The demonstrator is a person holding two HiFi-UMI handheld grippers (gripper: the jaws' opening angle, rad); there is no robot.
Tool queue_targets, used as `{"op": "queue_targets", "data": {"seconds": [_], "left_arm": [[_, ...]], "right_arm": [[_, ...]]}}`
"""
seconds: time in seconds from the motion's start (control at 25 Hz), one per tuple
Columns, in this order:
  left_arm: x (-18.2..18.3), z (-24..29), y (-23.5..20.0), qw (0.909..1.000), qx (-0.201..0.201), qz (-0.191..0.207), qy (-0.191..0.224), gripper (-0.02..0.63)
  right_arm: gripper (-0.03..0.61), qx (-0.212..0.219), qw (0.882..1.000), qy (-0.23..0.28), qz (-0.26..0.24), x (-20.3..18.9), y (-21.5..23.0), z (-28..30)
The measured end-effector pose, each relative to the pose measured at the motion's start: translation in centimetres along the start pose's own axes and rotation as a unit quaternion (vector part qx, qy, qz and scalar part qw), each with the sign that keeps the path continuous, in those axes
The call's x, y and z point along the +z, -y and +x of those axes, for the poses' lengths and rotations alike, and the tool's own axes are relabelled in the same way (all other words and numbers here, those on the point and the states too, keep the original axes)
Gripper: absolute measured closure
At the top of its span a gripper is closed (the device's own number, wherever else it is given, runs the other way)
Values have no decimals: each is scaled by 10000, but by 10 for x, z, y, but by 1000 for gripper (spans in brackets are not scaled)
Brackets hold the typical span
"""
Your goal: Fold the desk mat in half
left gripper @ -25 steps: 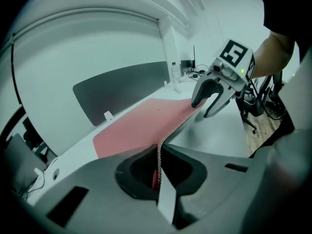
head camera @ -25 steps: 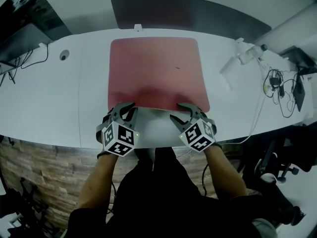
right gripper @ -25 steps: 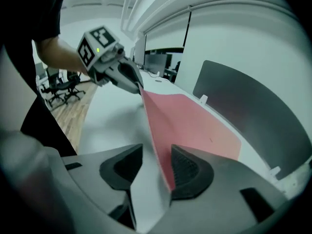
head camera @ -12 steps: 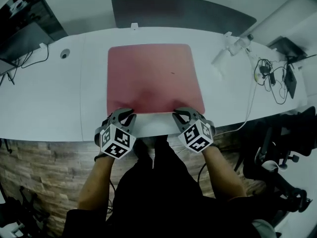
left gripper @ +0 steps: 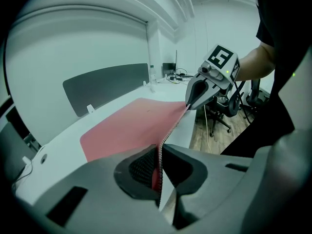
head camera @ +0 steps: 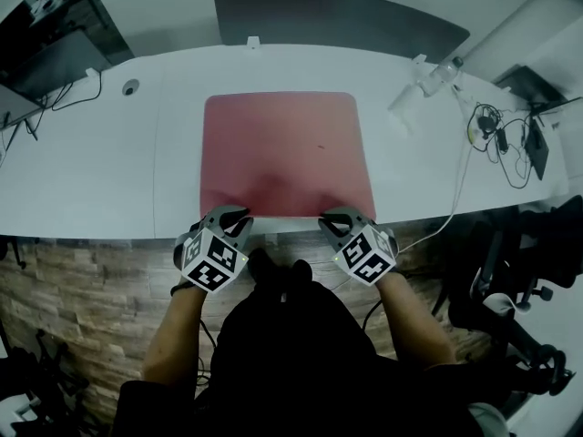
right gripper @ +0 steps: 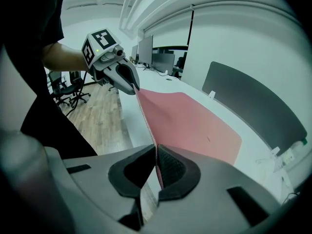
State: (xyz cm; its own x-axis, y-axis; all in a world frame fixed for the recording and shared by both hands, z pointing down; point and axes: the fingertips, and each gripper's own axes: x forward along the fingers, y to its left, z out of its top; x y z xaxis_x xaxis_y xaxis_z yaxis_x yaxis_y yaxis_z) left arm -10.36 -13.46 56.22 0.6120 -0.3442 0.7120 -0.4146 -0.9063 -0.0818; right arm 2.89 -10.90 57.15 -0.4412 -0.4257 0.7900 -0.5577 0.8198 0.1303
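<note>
In the head view, the red desk mat (head camera: 287, 153) lay on the white desk (head camera: 91, 171), with the left gripper (head camera: 231, 214) and right gripper (head camera: 333, 217) at its near corners. The left gripper view showed jaws clamped on the mat's near edge. In the right gripper view, the jaws had just been closing and pinched that same edge.

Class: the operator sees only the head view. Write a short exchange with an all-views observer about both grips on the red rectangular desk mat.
Operator: Is the left gripper actually gripping?
Observer: Yes; its own view shows the jaws pinched on the red rectangular desk mat's near edge.
Operator: And the right gripper?
Observer: Its jaws have just been closing and now pinch that same edge, as its own view shows.
</note>
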Motion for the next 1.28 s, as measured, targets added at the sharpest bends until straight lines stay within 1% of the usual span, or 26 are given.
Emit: {"op": "queue_targets", "data": {"seconds": [0.16, 0.32, 0.4, 0.48, 0.6, 0.68, 0.84, 0.96, 1.12, 1.28], "left_arm": [[-4, 0, 21, 9994, -43, 160, -316, 580], [-5, -5, 36, 9992, -32, 5, -396, 580], [-2, -7, 35, 9992, -3, -13, -398, 580], [3, -6, 30, 9993, 42, 12, -373, 578], [11, -7, 13, 9982, 206, 337, -448, 580], [18, -7, -4, 9976, 266, 496, -391, 580], [30, -7, -33, 9982, 167, 571, -102, 580], [36, -3, -55, 9978, 116, 650, -5, 580], [41, 3, -74, 9980, 59, 622, 9, 580], [44, 19, -94, 9984, -7, 560, -68, 578]], "right_arm": [[558, 206, 9997, 131, 73, -14, -12, -9], [558, 433, 9988, 202, -124, -18, -20, -21], [558, 443, 9984, 296, -171, -14, -15, -26], [558, 352, 9985, 319, -279, -7, -3, -30], [558, 124, 9986, 286, -430, 11, 19, -29], [558, -82, 9986, 255, -462, 25, 35, -27], [558, -560, 9975, 145, -407, 45, 61, -22], [558, -846, 9959, 93, -296, 58, 76, -17], [558, -996, 9948, 17, -189, 67, 92, -9], [558, -928, 9956, -18, -155, 70, 115, 7]]}}
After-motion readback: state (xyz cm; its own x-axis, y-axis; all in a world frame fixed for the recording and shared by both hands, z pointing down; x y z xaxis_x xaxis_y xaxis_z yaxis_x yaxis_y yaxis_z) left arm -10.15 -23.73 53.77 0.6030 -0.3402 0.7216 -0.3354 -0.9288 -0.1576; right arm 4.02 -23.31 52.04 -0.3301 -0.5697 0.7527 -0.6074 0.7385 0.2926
